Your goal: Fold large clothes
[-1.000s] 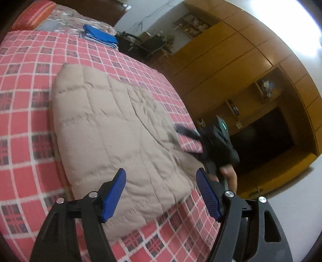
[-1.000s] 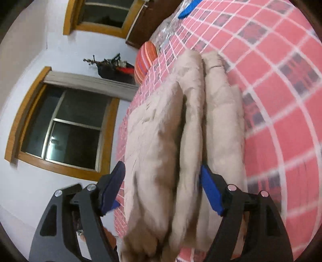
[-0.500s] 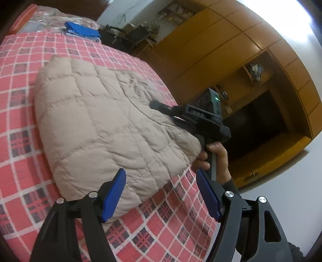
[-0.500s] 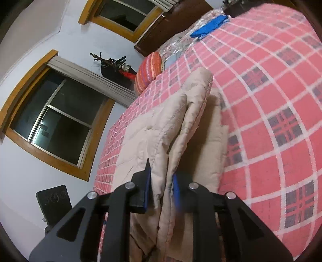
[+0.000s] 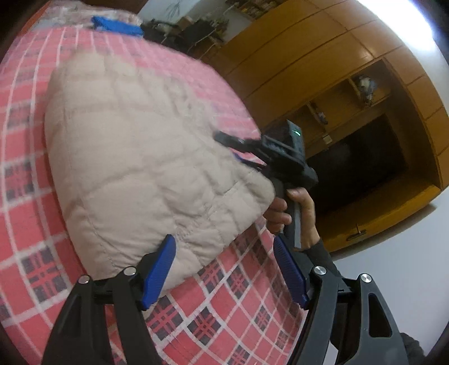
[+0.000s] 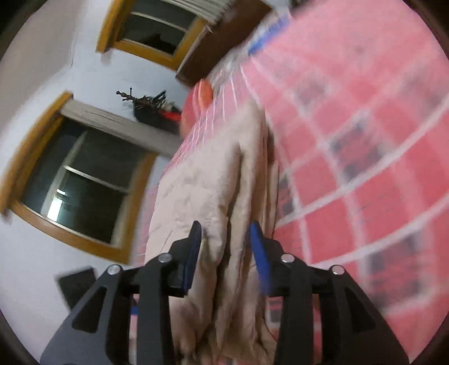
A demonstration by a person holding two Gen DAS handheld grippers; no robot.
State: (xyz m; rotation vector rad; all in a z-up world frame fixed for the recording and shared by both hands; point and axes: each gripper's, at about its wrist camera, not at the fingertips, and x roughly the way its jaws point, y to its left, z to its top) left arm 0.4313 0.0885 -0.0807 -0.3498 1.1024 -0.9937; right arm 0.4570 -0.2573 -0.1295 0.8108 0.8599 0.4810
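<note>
Folded beige quilted jacket [image 5: 146, 157] lying on a red checked bedspread [image 5: 230, 314]: puffy, matte, stitched into soft rectangular panels, rounded at the near corner, pillow-like in bulk. Long axis running from the near edge of the bed away toward a blue folded item [image 5: 118, 25] at the far end, blurred. Bedspread a woven plaid, white lines over red with dark crossings.

Left gripper [image 5: 224, 266] spread wide, blue ribbed pads [image 5: 157, 275] on black plastic arms with silver rivets; one pad overlapping the jacket's near edge in the picture, contact impossible to confirm; nothing caught between the pads. Beyond it, right gripper [image 5: 238, 148] seen from outside, black body with a small green light, held by a hand [image 5: 291, 213] in a dark sleeve, its tips lying over the jacket's right-hand edge, partly lost in motion blur.

From the right wrist view, right gripper [image 6: 226, 241] partly closed around the stacked layers of the jacket [image 6: 207, 196], fabric filling the gap between both blue pads [image 6: 193, 252]; layers seen edge-on as tall, rumpled ridges. Lower folds cut off by the frame and the gripper arms. Bedspread [image 6: 364, 140] heavily smeared. Wooden wardrobe [image 5: 322, 70] and wood-framed window [image 6: 84, 182] behind.
</note>
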